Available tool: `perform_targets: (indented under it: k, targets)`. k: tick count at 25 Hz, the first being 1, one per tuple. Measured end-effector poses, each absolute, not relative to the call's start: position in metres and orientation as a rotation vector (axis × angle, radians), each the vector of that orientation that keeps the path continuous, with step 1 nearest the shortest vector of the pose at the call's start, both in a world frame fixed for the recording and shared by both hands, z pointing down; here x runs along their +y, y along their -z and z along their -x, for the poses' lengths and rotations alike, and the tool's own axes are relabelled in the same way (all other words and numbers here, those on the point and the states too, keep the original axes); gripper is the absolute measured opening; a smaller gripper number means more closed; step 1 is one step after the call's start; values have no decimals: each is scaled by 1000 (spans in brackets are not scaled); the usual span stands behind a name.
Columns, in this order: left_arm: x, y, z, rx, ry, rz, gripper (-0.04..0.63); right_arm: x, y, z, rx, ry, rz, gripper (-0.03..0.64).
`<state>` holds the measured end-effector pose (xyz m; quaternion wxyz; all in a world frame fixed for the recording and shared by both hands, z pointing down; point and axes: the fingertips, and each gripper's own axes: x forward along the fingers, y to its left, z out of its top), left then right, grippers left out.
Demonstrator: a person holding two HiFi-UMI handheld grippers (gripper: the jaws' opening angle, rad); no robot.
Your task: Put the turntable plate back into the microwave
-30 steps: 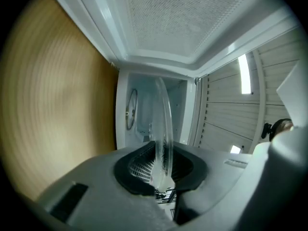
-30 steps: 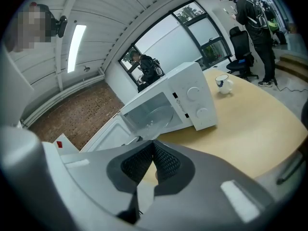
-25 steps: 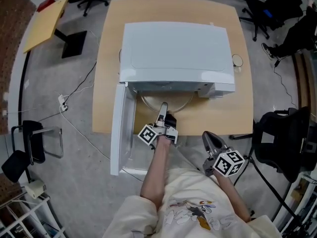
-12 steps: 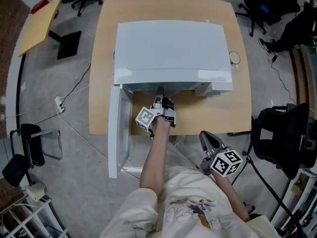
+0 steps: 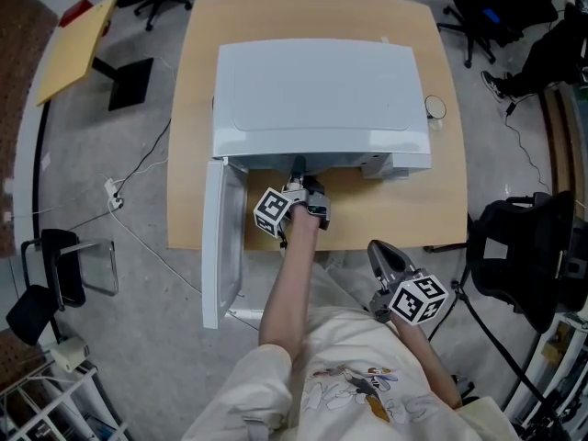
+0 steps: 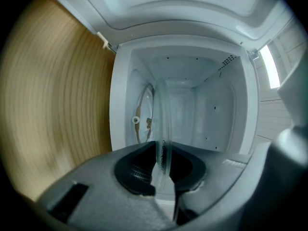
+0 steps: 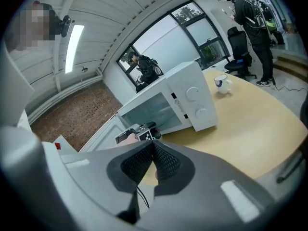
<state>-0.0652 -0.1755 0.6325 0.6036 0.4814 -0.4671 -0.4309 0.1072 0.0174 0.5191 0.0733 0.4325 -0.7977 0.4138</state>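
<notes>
Moved: left gripper has carried turntable plate from doorway into microwave, upper centre.
Grip: fingers closing on plate's rim.
Right gripper: fingers together, empty, lower right.

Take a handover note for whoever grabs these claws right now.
Left claw: closing on the plate rim, which sits between its jaws, reaching inside the microwave.
Right claw: shut, empty, held back from the microwave.
Plate: in the cavity above the roller ring; can't tell if it is seated. Door open.
Done: plate is inside.
Left: seat it on the ring, release, withdraw.
</notes>
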Motion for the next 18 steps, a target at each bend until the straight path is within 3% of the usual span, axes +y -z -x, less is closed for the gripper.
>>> perform_targets:
  k: [6, 9, 13, 18]
  targets:
    - [-173, -638, 61, -1067, 963, -1083, 23, -7, -527, -99, -2419, -1450, -1264, 10]
    - [-171, -637, 60, -1058, 963, -1088, 23, -58, -548, -85, -2414, -1624, -1276, 96]
    - [-168, -638, 60, -1048, 960, -1089, 23, -120, -574, -61, -2333, -1986, -1330, 114]
    - [-167, -635, 61, -1024, 948, -1089, 23, -143, -608, -33, -2202, -2089, -1365, 140]
